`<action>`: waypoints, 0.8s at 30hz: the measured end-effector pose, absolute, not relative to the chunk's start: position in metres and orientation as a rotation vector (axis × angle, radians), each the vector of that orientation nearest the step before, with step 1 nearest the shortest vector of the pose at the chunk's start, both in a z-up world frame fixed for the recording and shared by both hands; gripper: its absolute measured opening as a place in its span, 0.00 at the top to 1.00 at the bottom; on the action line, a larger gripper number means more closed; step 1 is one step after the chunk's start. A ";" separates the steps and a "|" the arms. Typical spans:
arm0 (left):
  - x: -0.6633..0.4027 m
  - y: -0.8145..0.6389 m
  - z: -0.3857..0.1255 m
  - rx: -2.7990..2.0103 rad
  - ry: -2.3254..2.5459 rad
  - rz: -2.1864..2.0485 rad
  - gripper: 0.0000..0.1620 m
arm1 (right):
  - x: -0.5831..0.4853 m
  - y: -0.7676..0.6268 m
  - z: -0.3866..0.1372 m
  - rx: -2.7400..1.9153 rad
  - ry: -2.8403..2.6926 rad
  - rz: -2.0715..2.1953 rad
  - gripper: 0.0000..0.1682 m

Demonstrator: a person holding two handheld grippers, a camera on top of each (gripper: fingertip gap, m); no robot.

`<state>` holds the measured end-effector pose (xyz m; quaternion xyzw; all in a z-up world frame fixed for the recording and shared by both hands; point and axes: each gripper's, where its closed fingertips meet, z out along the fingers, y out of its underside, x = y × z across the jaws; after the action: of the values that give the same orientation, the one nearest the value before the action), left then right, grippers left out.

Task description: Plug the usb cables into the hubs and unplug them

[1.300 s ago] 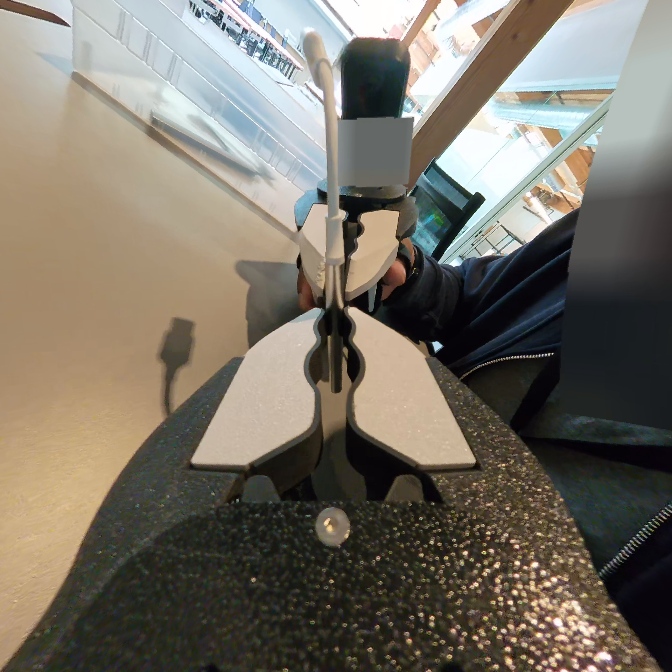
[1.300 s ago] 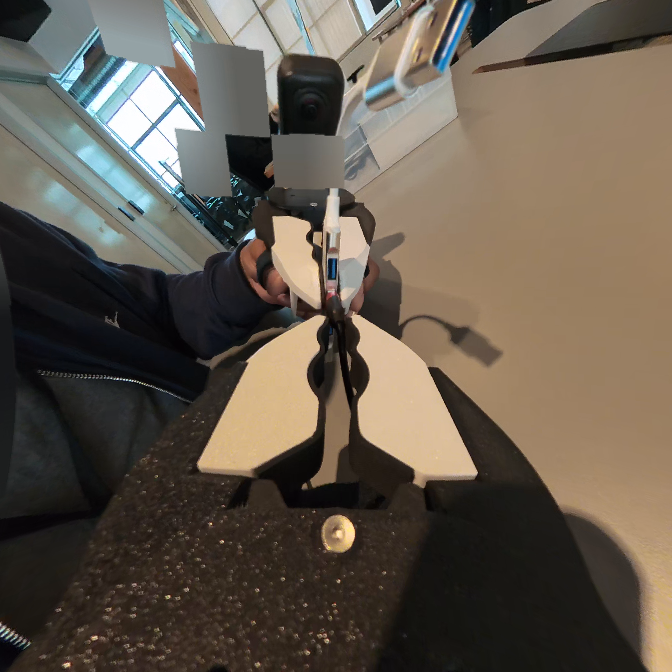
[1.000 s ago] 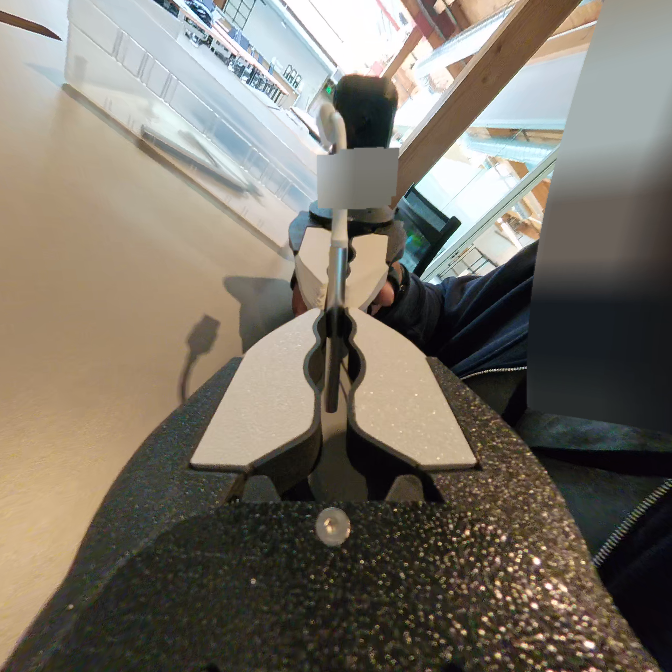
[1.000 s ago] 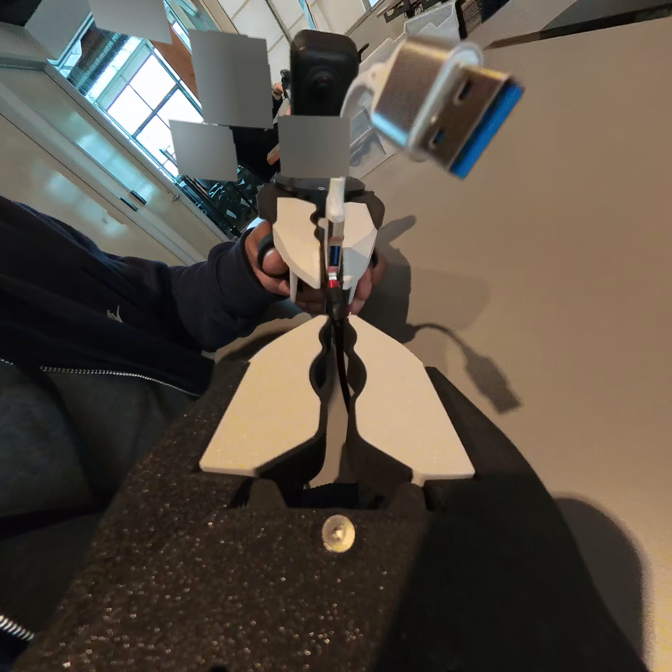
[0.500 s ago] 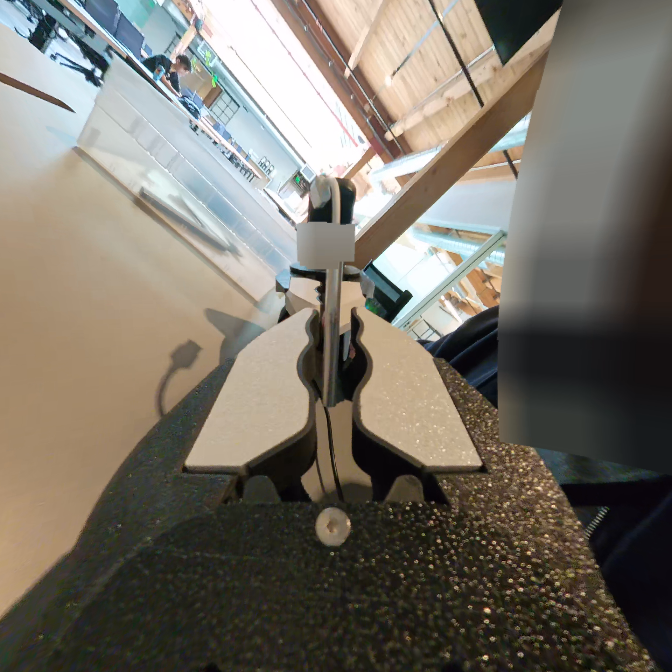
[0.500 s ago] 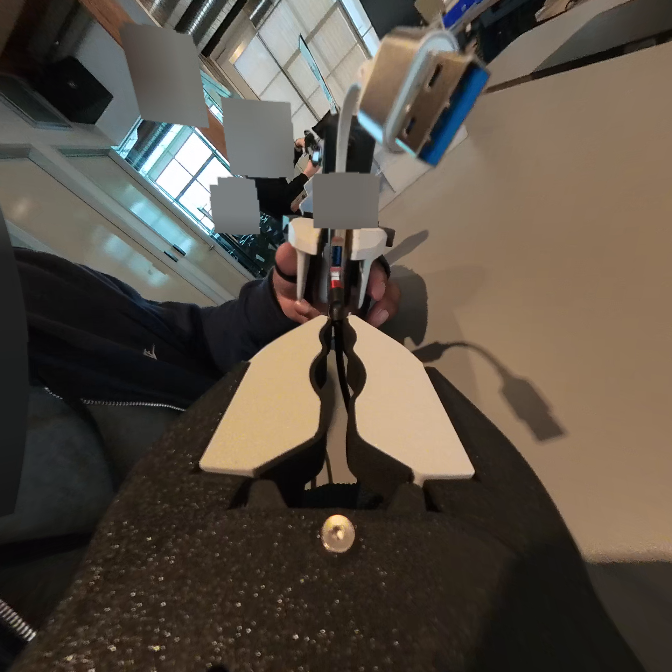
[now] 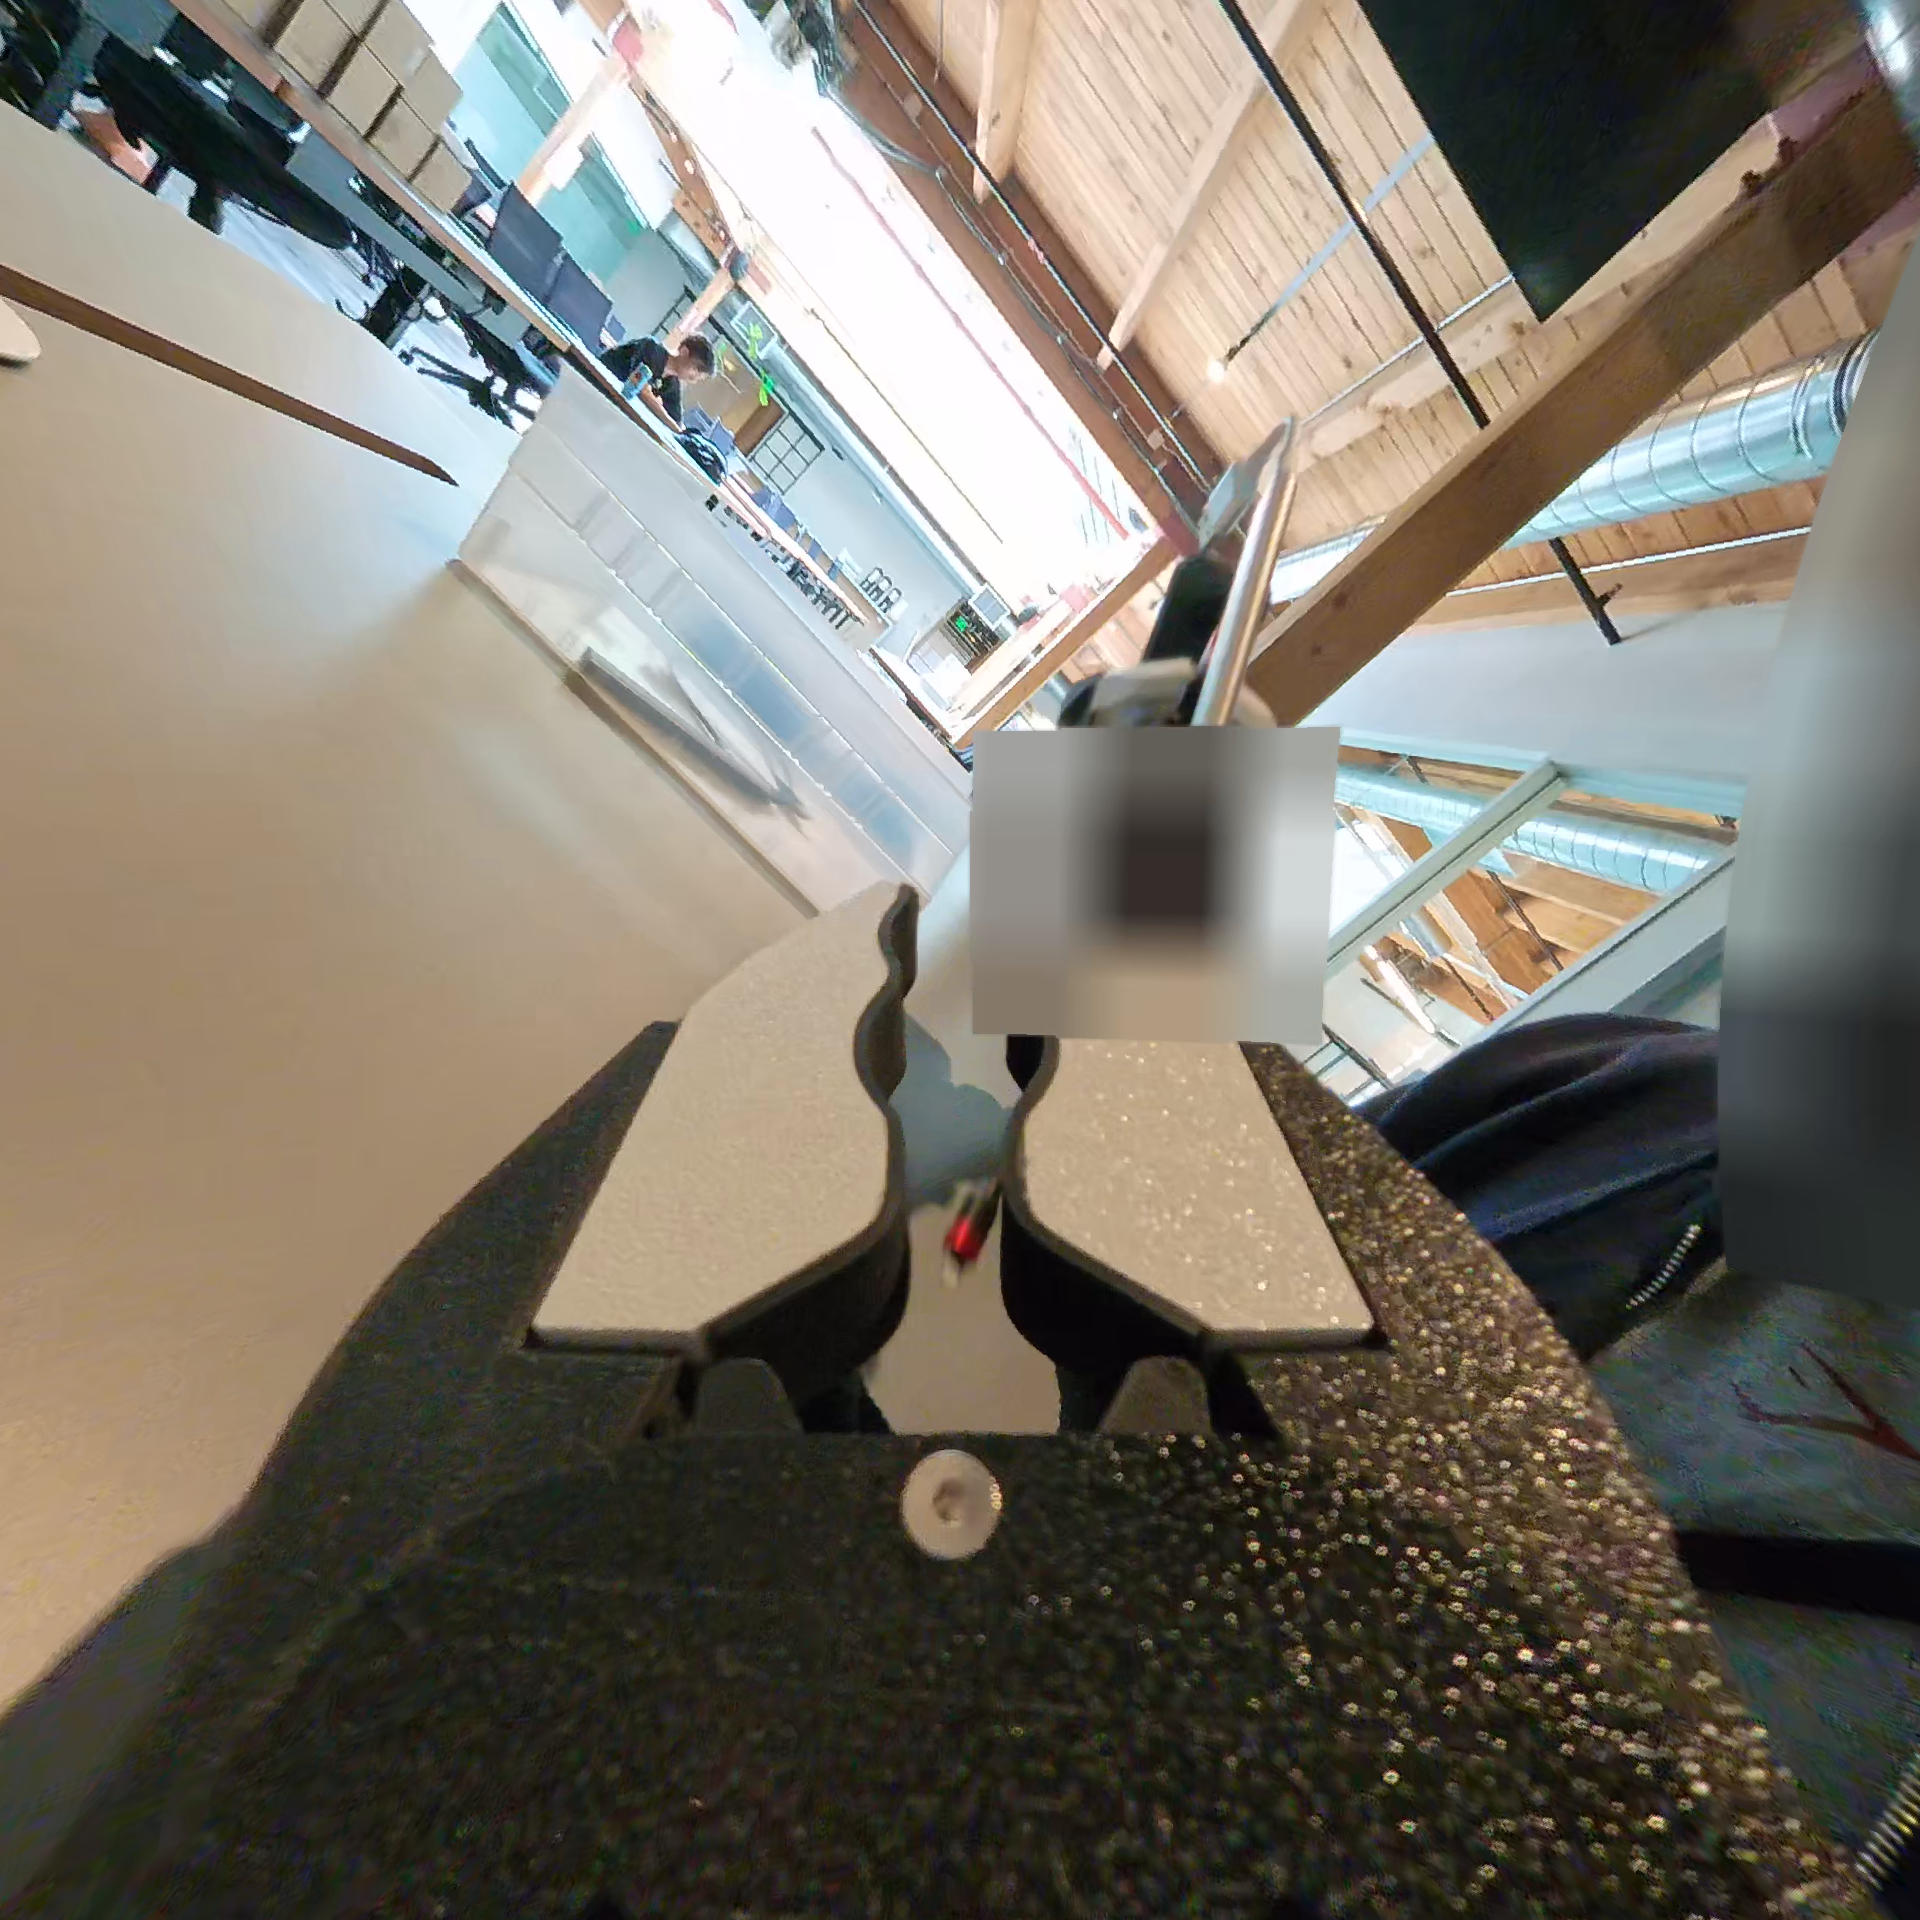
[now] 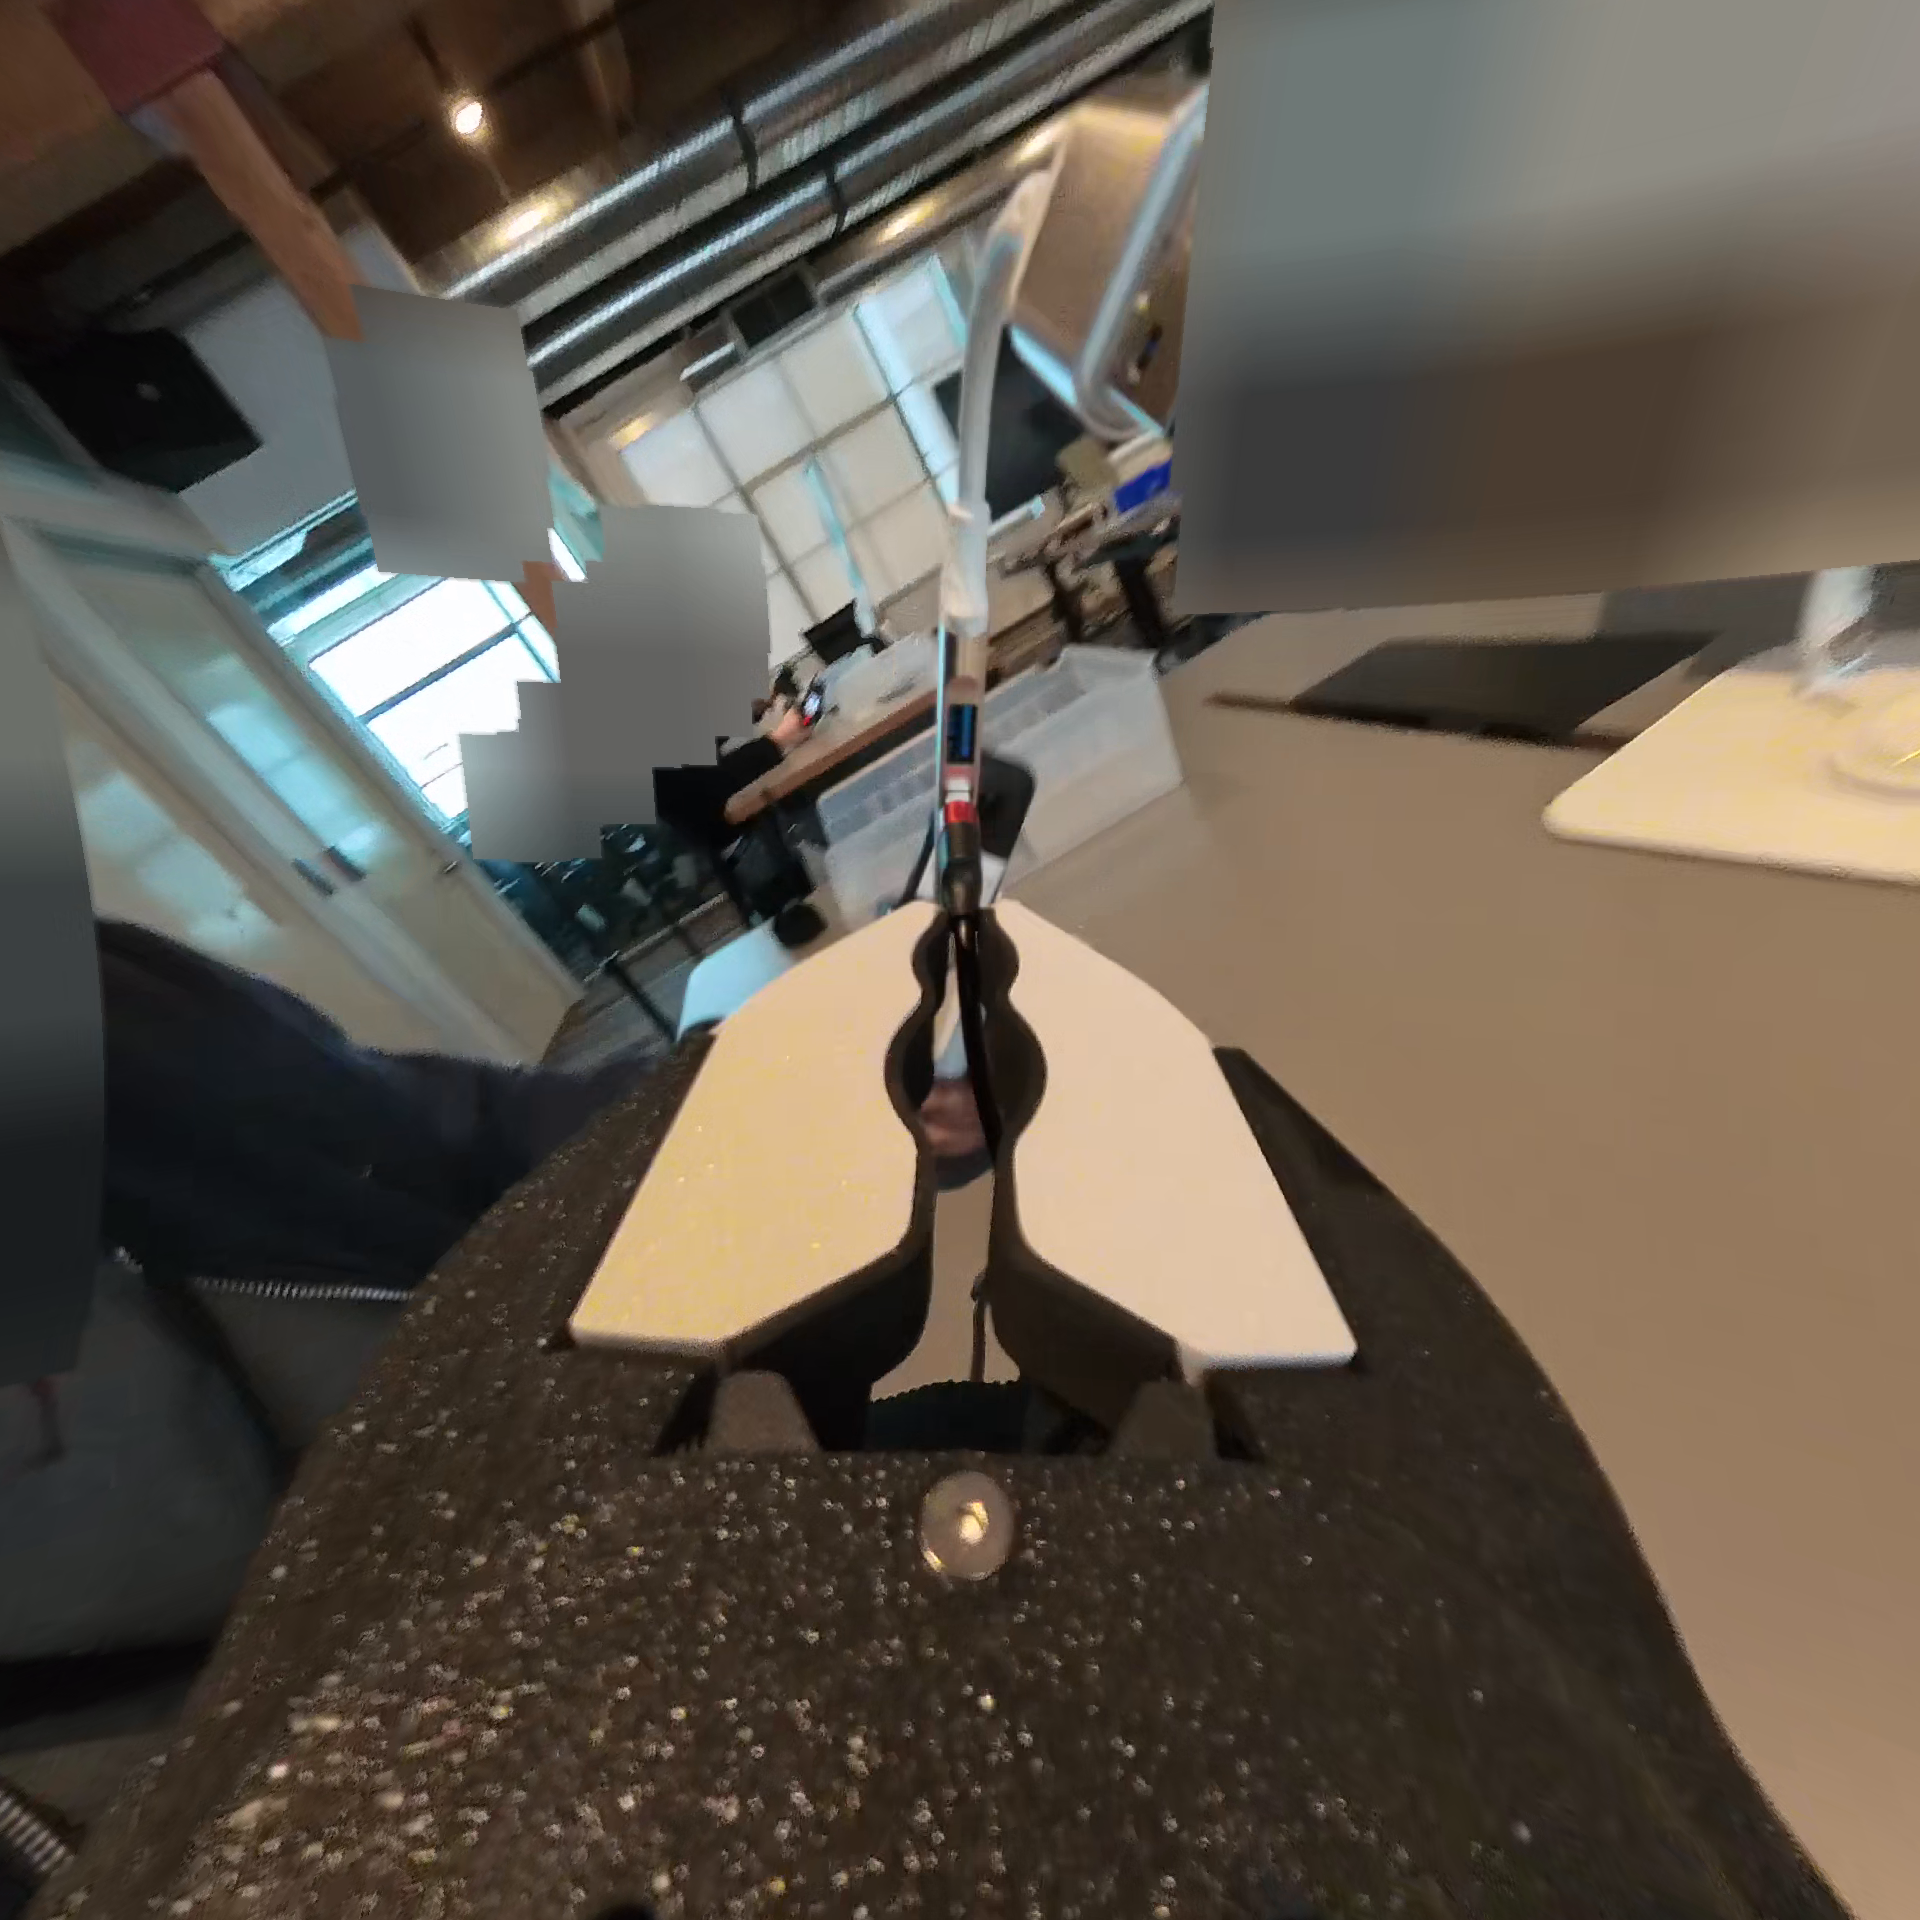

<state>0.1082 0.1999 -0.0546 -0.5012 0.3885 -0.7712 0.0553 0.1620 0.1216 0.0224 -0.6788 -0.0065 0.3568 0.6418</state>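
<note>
My right gripper [image 8: 961,920] is shut on a black usb cable [image 8: 977,1049]. The cable's red-ringed plug [image 8: 956,821] sits in a thin silver hub [image 8: 961,727] that stands edge-on just past my fingertips. The hub's white cable [image 8: 982,416] runs up from it. My left gripper [image 7: 956,987] is open and holds nothing. A small blurred red and black piece [image 7: 966,1231] shows low in the gap between its fingers. In the left wrist view the silver hub [image 7: 1242,582] rises above a blur patch, well beyond my left fingertips.
The beige table [image 7: 260,831] runs along the left of the left wrist view and the right of the right wrist view [image 8: 1455,1039]. A white mat [image 8: 1714,810] lies at the far right. A clear bin [image 7: 675,623] stands at the table's far edge. A person's dark sleeve [image 8: 312,1143] is at the left. My right fingertips sit around 15 cm from my left ones.
My left gripper has opened and let go of the hub, and it has drawn away from it. My right gripper still grips the black cable with the hub on its plug. Both views have tilted upward.
</note>
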 end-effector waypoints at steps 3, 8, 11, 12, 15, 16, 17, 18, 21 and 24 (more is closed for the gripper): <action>0.108 0.201 -0.055 -1.526 1.166 -2.345 0.92 | 0.203 0.100 0.068 -1.482 0.028 0.665 0.97; 0.109 0.195 -0.058 -1.532 1.224 -2.311 0.92 | 0.268 0.052 0.151 -1.401 0.054 0.371 0.97; 0.110 0.192 -0.060 -1.532 1.260 -2.283 0.92 | 0.292 0.029 0.177 -1.384 0.069 0.223 0.97; 0.110 0.191 -0.060 -1.532 1.266 -2.276 0.92 | 0.299 0.023 0.182 -1.380 0.077 0.182 0.97; 0.110 0.191 -0.061 -1.532 1.269 -2.266 0.92 | 0.319 0.008 0.186 -1.376 0.113 0.079 0.97; 0.110 0.191 -0.061 -1.532 1.268 -2.265 0.92 | 0.325 0.004 0.185 -1.374 0.127 0.047 0.97; 0.110 0.191 -0.061 -1.533 1.266 -2.264 0.92 | 0.331 -0.001 0.185 -1.373 0.140 0.019 0.97; 0.110 0.191 -0.061 -1.534 1.266 -2.263 0.92 | 0.338 -0.005 0.183 -1.373 0.155 -0.010 0.97; 0.111 0.191 -0.062 -1.541 1.266 -2.262 0.92 | 0.361 -0.015 0.176 -1.397 0.197 -0.119 0.97; 0.111 0.191 -0.062 -1.544 1.268 -2.264 0.92 | 0.391 -0.017 0.150 -1.549 0.218 -0.294 0.97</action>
<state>0.1109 0.1911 -0.0621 -0.5104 0.4193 -0.7483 0.0610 0.3906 -0.0169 0.1502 -0.6952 0.0978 -0.1319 0.6998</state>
